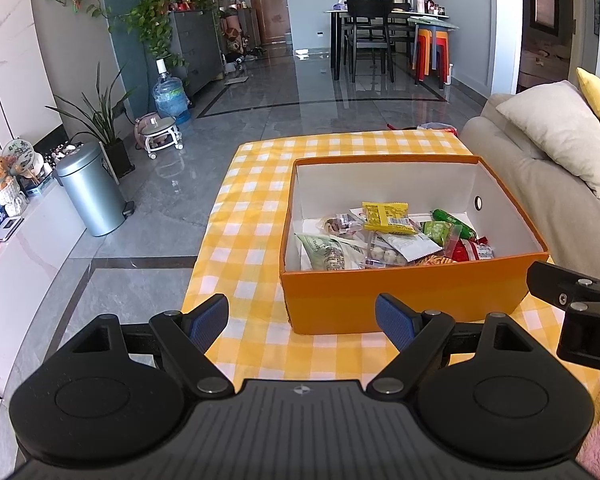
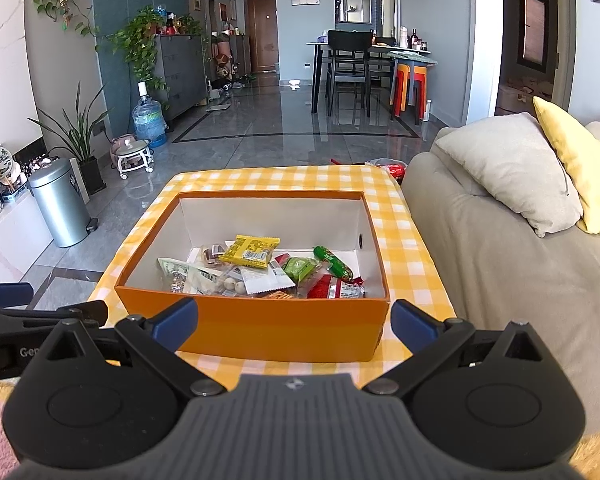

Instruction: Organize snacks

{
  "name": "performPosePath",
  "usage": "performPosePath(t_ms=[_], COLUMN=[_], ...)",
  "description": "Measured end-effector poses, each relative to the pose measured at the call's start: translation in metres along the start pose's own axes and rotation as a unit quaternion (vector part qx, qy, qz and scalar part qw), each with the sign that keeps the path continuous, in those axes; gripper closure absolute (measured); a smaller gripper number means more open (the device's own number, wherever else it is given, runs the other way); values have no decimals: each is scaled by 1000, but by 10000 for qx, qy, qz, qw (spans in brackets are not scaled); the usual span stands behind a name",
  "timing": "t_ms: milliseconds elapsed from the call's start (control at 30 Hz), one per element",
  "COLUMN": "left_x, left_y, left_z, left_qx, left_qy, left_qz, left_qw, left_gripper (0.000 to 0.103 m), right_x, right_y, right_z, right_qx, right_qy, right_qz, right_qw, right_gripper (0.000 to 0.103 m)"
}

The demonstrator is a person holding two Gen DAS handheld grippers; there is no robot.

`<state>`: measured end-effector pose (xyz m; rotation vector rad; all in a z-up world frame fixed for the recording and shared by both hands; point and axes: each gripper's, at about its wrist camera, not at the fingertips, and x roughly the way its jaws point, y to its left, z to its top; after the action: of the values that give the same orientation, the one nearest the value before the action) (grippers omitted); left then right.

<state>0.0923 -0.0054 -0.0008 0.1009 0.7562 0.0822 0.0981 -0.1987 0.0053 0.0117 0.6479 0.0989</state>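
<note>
A table point(image 2: 404, 240) covered in a yellow-and-white checked cloth stands just beside a grey sofa point(image 2: 512, 264), and it bears one large thing: an orange box point(image 2: 268, 328) with white inner walls, open at the top. The box sits squarely before both cameras, most likely so that either hand can reach in from the near side.

The snacks point(image 2: 260, 272) are all inside the box, heaped loosely against its near wall rather than sorted. A yellow packet point(image 2: 250, 256) lies on top of the heap, a clear bag of pale round sweets point(image 2: 230, 285) sits toward the front, green wrappers point(image 1: 450, 229) lie to the right, and red packets point(image 1: 474, 251) lie by the near right corner. No loose snack shows on the cloth, so gathering looks done, or else arranging within the box is what remains.

The left gripper point(image 1: 300, 318) hangs short of the box's near left corner, its jaws spread wide and holding nothing. The right gripper point(image 2: 294, 330) faces the near wall, jaws equally wide, also empty. Both sit back and apart from the box, touching nothing, probably between moves.
</note>
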Motion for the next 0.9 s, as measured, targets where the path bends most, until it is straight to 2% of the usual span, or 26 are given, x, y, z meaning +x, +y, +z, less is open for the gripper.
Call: performPosePath(t_ms=[900], left_x=[-1], left_y=[0], left_z=[-7], left_qx=[-144], left_qy=[-24], left_qz=[95], left_qw=[9998], left_gripper=[6], right_x=[-1], right_y=[0], right_z=[-3], right_qx=[-15], right_qy=[25], right_qz=[-13], right_qw=[10000], right_gripper=[4])
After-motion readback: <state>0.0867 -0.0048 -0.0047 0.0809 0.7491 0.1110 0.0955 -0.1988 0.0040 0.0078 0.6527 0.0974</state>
